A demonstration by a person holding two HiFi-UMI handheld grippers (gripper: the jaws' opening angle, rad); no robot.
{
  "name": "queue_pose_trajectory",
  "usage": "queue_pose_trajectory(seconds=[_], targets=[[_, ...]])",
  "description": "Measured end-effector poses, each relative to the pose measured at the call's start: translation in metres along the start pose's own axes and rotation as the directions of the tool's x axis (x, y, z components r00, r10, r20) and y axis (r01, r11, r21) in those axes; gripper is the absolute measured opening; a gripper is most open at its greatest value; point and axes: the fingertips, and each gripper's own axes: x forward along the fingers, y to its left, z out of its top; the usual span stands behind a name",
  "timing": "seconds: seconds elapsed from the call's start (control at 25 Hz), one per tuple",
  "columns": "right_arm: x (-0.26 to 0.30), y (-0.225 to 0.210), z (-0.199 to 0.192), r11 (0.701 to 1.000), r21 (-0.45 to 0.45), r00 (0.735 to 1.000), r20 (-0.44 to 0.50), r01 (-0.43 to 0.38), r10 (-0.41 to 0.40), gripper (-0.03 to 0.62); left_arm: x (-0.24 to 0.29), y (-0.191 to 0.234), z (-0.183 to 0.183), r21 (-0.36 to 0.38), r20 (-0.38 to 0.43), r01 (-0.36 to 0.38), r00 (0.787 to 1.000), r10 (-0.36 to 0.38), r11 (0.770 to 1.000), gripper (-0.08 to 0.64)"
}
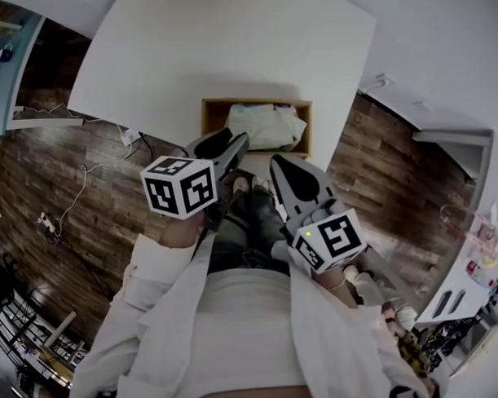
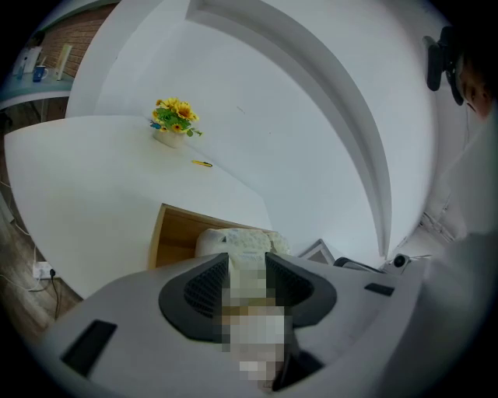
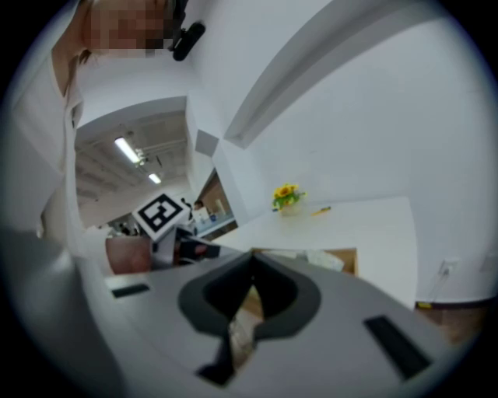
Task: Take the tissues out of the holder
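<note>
While left hand-held gripper [image 2: 247, 260] gapes, tissues [image 2: 233, 239] part-hidden behind it; right hand-held gripper [image 3: 250, 263] closed.

The holder [image 1: 206, 118] sits at the near edge of the table [image 1: 187, 57], with the tissues [image 1: 267, 124] in it. Far behind the holder stand flowers [image 2: 173, 120], and a pen [image 2: 201, 163] lies between the two.

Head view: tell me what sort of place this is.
Probably an office or workroom: a large white table, a wood-plank floor with a trailing cable, and cluttered shelving at the edge.
</note>
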Motion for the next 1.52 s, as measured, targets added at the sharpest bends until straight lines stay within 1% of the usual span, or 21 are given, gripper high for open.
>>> queue_pose_trajectory(seconds=[0.24,0.56,0.64,0.76,0.84,1.04,1.2,1.32,1.52], targets=[[-0.002,-0.005,0.000,1.000,0.015,1.000,0.002,0.018,-0.018,0.009,0.004,-0.008,0.006,-0.004,0.010,0.042,0.999,-0.042,0.999,0.147],[-0.001,-0.005,-0.002,1.000,0.012,1.000,0.000,0.011,-0.011,0.009,0.006,-0.009,0.004,-0.035,0.031,0.081,0.996,-0.080,0.996,0.146],[-0.004,-0.005,-0.002,1.000,0.011,1.000,0.001,0.008,-0.008,0.009,0.006,-0.009,0.002,-0.029,0.024,0.072,0.997,-0.071,0.997,0.128],[-0.007,-0.005,-0.002,1.000,0.010,1.000,0.007,0.008,-0.008,0.009,0.005,-0.006,0.001,-0.036,0.031,0.055,0.998,-0.054,0.998,0.070],[-0.009,-0.006,-0.001,1.000,0.011,1.000,0.011,0.012,-0.012,0.009,0.005,-0.004,0.001,-0.040,0.035,0.054,0.998,-0.052,0.998,0.049],[-0.012,-0.006,0.000,1.000,0.008,1.000,0.017,0.024,-0.025,0.009,0.001,-0.005,0.003,-0.031,0.047,0.071,0.996,-0.069,0.997,0.028],[-0.014,-0.010,0.005,0.998,-0.009,0.998,0.029,0.057,-0.057,0.009,-0.003,-0.005,0.006,-0.022,0.063,0.080,0.995,-0.079,0.997,0.021],[-0.017,-0.010,0.012,0.998,-0.021,0.997,0.045,0.061,-0.060,0.009,-0.005,-0.013,0.009,-0.016,0.076,0.094,0.993,-0.092,0.995,0.020],[-0.022,-0.004,0.025,0.996,-0.061,0.996,0.070,0.064,-0.059,0.009,-0.009,-0.031,0.016,0.016,0.090,0.127,0.988,-0.128,0.992,0.020]])
